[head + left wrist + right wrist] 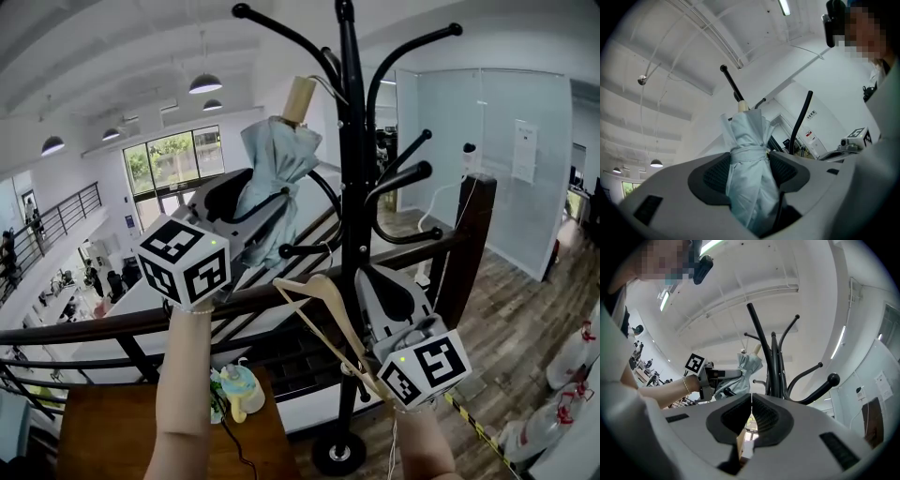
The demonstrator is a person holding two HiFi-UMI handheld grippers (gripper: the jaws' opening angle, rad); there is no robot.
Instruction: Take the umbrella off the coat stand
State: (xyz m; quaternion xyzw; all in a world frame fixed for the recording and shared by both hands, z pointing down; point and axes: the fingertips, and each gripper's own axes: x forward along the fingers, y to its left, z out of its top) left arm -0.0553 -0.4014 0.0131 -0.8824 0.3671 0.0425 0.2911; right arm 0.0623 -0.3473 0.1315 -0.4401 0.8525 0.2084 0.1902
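One coat stand, black & tall w/ hooked arms up top, fills the centre of the head view, a dark railing crossing behind it. Next down in size: the umbrella, pale blue, folded & tied, upright w/ its wooden handle on top, just left of the pole among the upper arms. Left gripper is clamped on it mid-bundle; its own view shows both pads pressed into the fabric right at the tie band. Right gripper sits lower, right of the pole, jaws pinched on a wooden hanger; a thin strip of wood runs between the pads in its own view. Smallest bit: a thin cord off the handle top running toward the pole. Can't tell if it's looped on a hook.

Progress, as I judge it: grasp done, but the umbrella is v. close to the stand, so lift-off prob. not finished. To do: raise till cord & handle clear the arm, then draw it away w/o snagging nearby hooks.
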